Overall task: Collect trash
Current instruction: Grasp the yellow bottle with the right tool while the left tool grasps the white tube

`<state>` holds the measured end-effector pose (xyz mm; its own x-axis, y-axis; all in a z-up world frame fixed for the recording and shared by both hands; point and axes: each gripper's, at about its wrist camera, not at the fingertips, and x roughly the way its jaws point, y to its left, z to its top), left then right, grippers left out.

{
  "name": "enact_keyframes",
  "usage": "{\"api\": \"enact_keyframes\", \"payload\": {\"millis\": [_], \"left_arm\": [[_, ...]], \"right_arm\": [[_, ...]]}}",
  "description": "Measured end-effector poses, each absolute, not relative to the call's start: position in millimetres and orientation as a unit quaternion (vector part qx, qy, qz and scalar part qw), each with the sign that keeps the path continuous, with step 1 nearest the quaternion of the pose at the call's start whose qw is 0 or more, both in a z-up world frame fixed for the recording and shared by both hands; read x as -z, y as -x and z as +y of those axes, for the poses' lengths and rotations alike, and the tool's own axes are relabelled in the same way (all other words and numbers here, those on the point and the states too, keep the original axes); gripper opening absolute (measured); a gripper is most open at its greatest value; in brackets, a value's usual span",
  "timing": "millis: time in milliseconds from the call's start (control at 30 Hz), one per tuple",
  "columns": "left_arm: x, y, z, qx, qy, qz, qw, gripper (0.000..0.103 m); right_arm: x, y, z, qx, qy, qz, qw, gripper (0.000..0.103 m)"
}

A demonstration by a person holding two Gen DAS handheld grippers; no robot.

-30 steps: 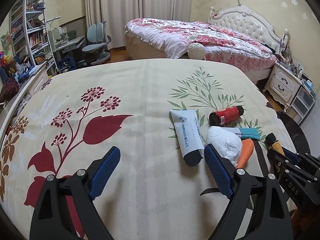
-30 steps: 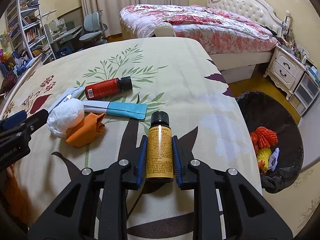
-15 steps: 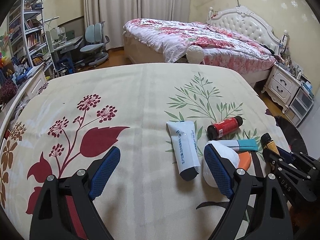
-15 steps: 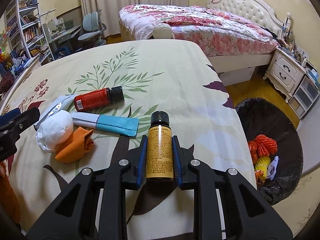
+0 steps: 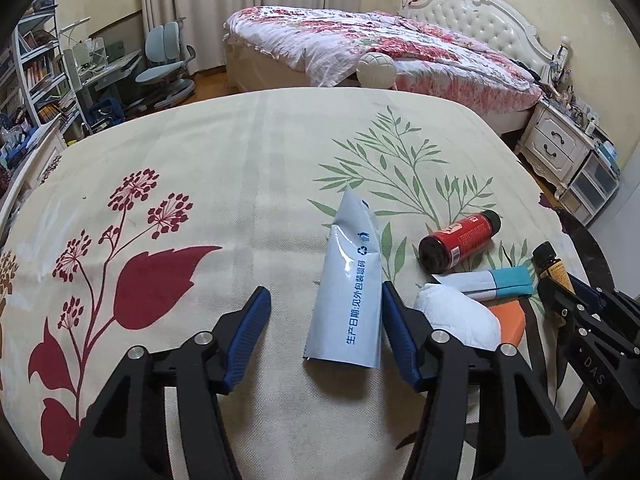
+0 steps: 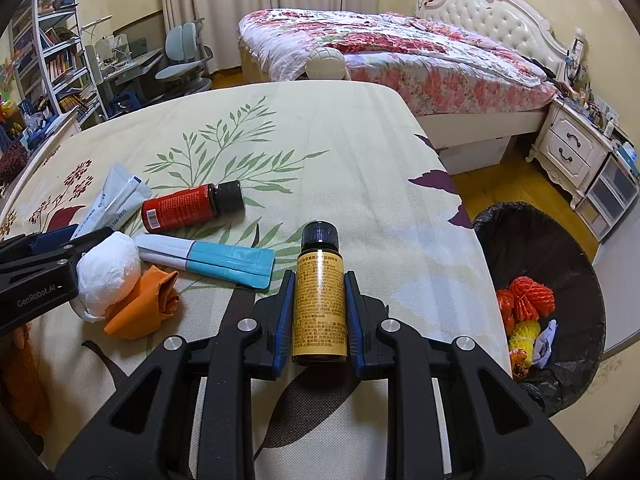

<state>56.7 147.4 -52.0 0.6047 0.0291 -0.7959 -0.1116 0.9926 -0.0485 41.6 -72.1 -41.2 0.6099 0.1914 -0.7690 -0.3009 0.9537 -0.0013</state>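
Tablecloth edge: right hand-held gripper (image 6: 316, 312) pinches yellow bottle (image 6: 319, 300); left hand-held gripper (image 5: 324, 332) closing around tube (image 5: 352, 300).

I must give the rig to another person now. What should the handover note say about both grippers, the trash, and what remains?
Left gripper: jaws closing around the grey-white pouch on the table; its left pad is not yet on it.
Right gripper: shut on the yellow-label bottle, above the table's edge.
Trash bin: on the floor to the right, already holding some trash.
Left on the table: red bottle, blue-white packet, white wad, orange cloth.
Next, probably: drop the bottle in the bin.
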Motion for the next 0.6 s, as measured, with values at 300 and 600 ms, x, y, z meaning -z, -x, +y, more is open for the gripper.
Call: {"api": "enact_keyframes", "payload": {"millis": [300, 600], "left_arm": [[50.7, -49.5, 152.4, -0.035, 0.034, 0.430, 0.901, 0.024], [42.8, -35.9, 164.5, -0.049, 0.056, 0.410, 0.909, 0.020]], "right_arm": [[40.8, -39.6, -72.6, -0.138, 0.065, 0.420, 0.895, 0.023], [36.0, -36.1, -76.8, -0.136, 0.056, 0.411, 0.900, 0.023]]}}
